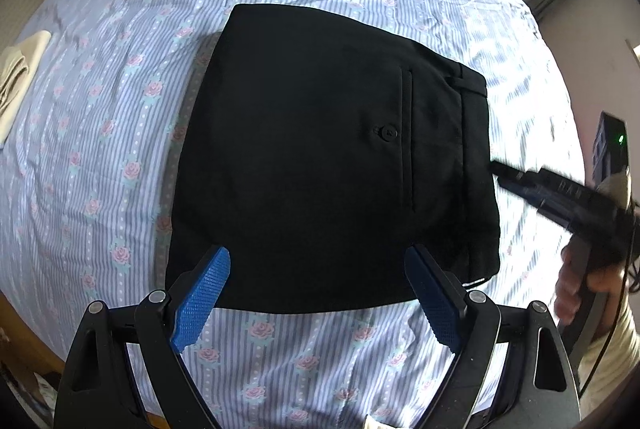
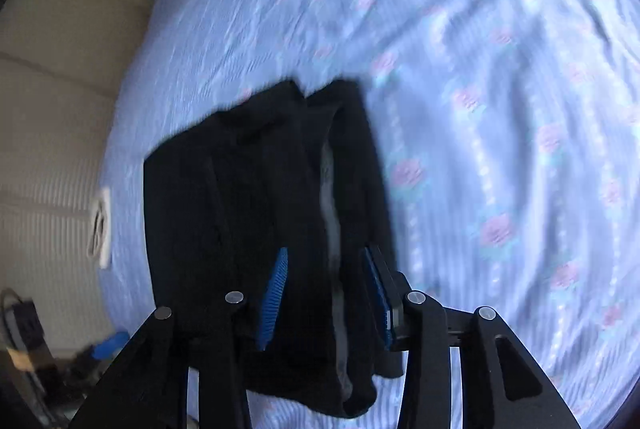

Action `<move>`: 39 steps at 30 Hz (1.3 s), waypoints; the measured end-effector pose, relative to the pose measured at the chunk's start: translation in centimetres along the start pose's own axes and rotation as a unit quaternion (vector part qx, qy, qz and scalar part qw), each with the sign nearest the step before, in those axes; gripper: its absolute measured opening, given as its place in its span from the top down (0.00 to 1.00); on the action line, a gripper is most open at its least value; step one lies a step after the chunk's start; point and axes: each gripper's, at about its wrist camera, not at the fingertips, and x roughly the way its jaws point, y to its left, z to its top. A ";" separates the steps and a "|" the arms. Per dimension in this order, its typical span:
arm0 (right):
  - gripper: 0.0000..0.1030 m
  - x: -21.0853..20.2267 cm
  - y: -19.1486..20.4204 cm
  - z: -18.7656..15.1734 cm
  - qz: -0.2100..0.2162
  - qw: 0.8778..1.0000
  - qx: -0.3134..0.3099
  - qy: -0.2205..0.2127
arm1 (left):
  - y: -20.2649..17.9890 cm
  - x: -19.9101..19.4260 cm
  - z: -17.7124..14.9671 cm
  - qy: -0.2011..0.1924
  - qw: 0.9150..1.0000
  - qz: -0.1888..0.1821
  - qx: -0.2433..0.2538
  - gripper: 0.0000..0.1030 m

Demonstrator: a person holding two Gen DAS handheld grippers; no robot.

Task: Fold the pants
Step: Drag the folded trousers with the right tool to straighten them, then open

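A bed sheet [image 1: 120,133], blue-striped with pink roses, covers the whole surface. The left gripper [image 1: 316,293] hangs wide open over it, blue pads bare, touching nothing. Just beyond its fingertips lies one pair of black pants [image 1: 320,157], folded flat, back pocket up. The right gripper [image 2: 324,297] stands partly open astride the waistband edge; whether its pads press the cloth is lost in blur. Far off, one cream cloth [image 1: 20,77], cut by the frame.

Bed [image 1: 120,157] w/ folded pants [image 1: 320,157]
Blue striped rose-print sheet; black pants lie flat mid-bed, cream cloth [image 1: 20,77] near the edge.
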 end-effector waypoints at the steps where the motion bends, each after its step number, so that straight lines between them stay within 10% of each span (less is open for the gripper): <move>1: 0.61 0.7 0.3 -0.3 -0.005 1.000 -0.007 0.012 | 0.0 0.1 0.1 0.000 1.000 0.000 -0.001 0.13; 12: 0.75 -0.6 6.0 -1.4 0.020 0.993 -0.111 -0.019 | 0.5 0.5 0.6 0.006 1.000 0.005 -0.005 0.13; 16: 0.76 3.7 4.9 0.3 -0.011 0.996 -0.079 0.030 | 0.4 0.5 0.6 0.009 1.000 0.004 -0.003 0.13; 18: 0.93 4.3 4.5 0.5 -0.025 0.997 -0.069 0.032 | 0.2 0.3 0.6 0.006 1.000 0.009 0.008 0.13; 29: 0.95 3.5 1.2 1.1 -0.016 0.999 -0.028 0.007 | -0.3 0.3 0.7 0.007 1.000 0.012 0.016 0.13; 31: 0.90 2.9 0.7 0.9 -0.015 1.000 -0.017 0.001 | -0.5 0.4 0.5 0.009 1.000 0.013 0.021 0.13; 33: 0.60 2.4 0.9 0.4 -0.062 0.998 -0.030 -0.017 | -0.5 0.6 0.3 0.011 1.000 0.015 0.021 0.13; 39: 0.52 1.3 -1.1 -0.4 -0.070 0.997 -0.032 -0.018 | 0.6 0.9 0.2 0.016 1.000 0.020 0.003 0.13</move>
